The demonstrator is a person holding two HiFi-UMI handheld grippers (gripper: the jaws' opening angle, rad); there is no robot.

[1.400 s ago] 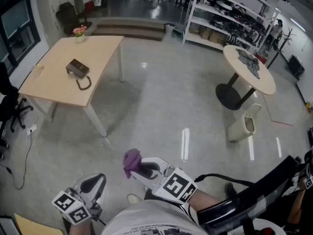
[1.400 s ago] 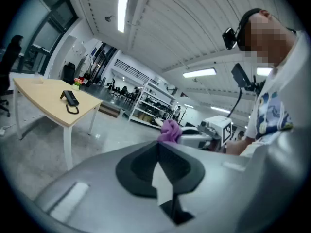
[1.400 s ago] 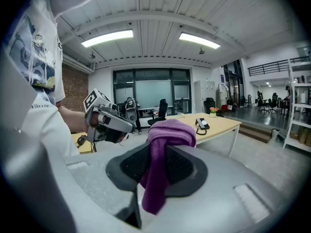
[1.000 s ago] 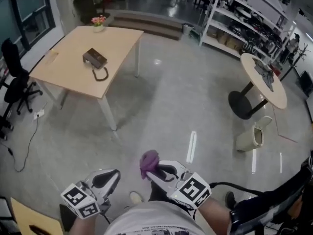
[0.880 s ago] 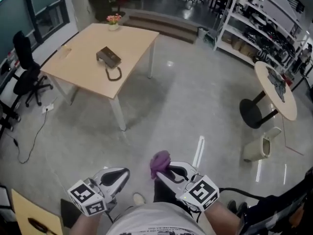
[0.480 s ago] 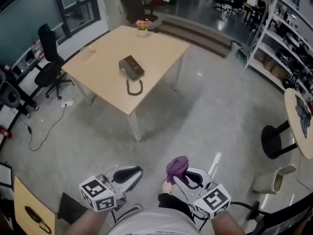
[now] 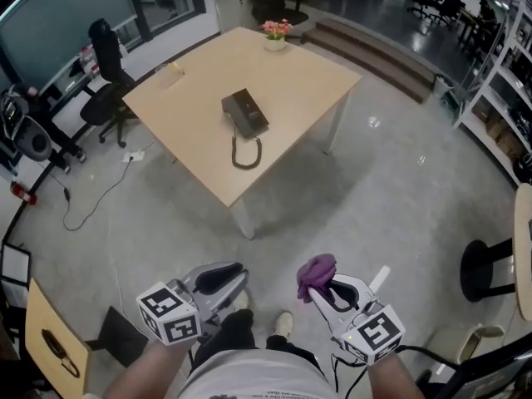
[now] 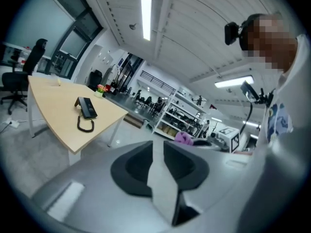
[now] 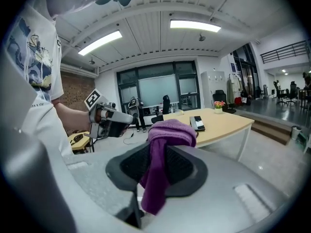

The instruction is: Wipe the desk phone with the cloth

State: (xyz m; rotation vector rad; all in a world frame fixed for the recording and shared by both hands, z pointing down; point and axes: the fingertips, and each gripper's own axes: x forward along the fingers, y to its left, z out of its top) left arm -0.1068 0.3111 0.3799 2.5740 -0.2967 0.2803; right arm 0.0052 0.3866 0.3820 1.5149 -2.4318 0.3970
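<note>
Right gripper pinches cloth, purple wad bunched above pads: soft, light, limp; keep fold clamped. Left gripper jaws just opening, slightly apart, empty. Phone far ahead on table, well beyond fingertips; likely light, may slide.

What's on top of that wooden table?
A dark desk phone with its coiled cord, a flower pot at the far corner, and a small pale item. The tabletop beneath the phone is covered.
</note>
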